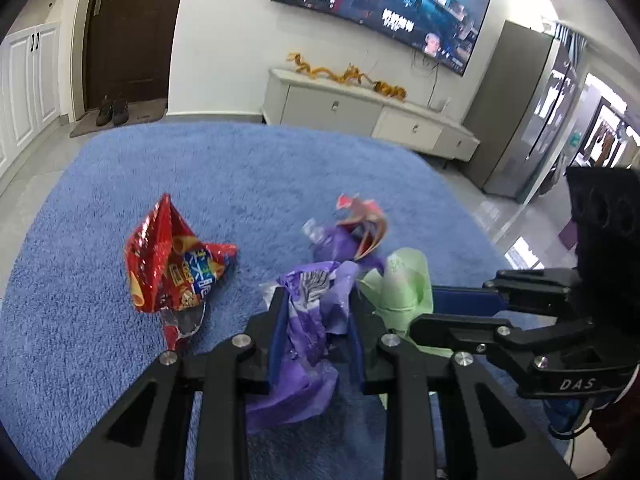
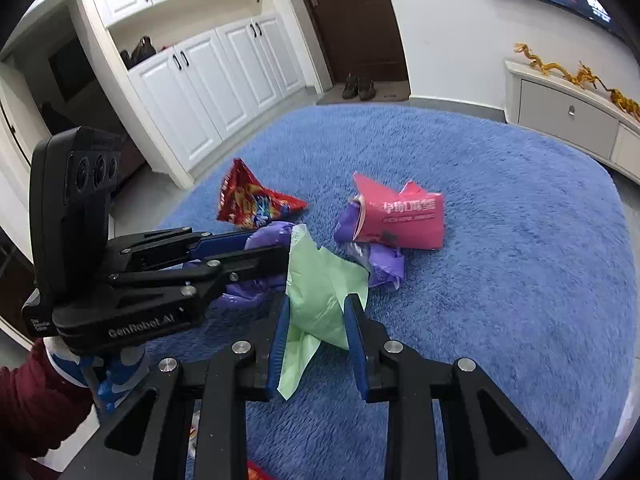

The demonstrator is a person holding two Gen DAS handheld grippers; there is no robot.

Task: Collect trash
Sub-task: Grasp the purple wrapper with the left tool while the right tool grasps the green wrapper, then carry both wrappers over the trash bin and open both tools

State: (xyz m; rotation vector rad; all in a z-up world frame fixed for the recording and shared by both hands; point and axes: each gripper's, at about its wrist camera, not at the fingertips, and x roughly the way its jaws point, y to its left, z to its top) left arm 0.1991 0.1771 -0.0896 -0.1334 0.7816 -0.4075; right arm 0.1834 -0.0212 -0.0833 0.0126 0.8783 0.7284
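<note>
Collection under way: left gripper [image 1: 316,312] pinches a purple wrapper [image 1: 308,320], right gripper [image 2: 316,328] brackets a green bag [image 2: 320,292]; ahead, red snack bag [image 1: 172,264] and pink packet [image 2: 400,220] remain on the rug [image 2: 500,280].

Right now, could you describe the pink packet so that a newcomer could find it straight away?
Look at the blue rug that fills the room's middle. Among the litter on it, the pink packet lies beyond the green bag, on crumpled purple plastic. Unlike the shiny red snack bag, it is matte pink with white lettering.
</note>
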